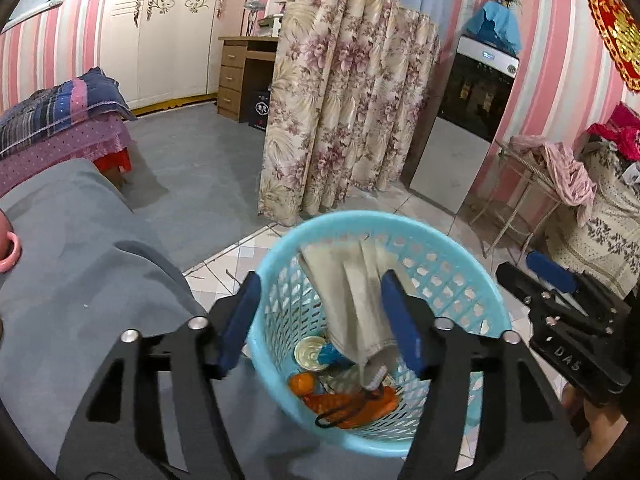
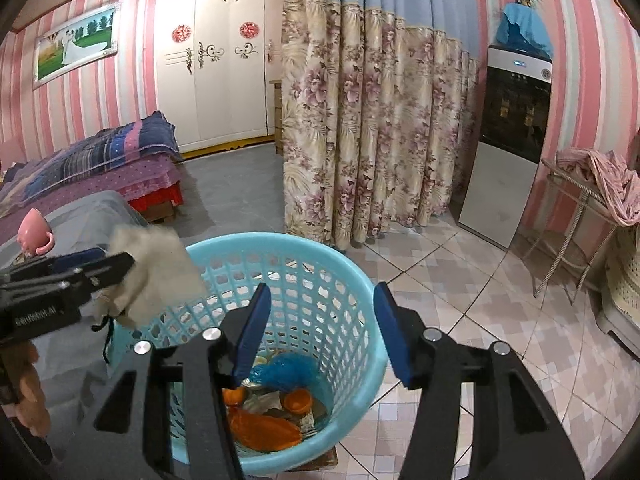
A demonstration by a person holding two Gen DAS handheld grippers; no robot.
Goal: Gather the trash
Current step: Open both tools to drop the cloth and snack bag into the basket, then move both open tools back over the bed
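Over the light blue plastic lattice basket [image 1: 460, 264], the left hand-held gripper [image 1: 324, 320] spreads wide, the beige cloth pouch [image 1: 356, 304] hanging loose between its blue pads. The right hand-held gripper [image 2: 320, 332] gapes empty above the rim. Orange peel [image 2: 264, 428] and a blue wrapper [image 2: 284, 368] lie inside.

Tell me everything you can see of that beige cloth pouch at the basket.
The beige cloth pouch looks like soft woven fabric with a stitched hem and a dark drawstring. It hangs limp over the blue basket, between the left gripper's parted jaws, against the right-hand pad. Its lower end dangles above the orange trash inside.
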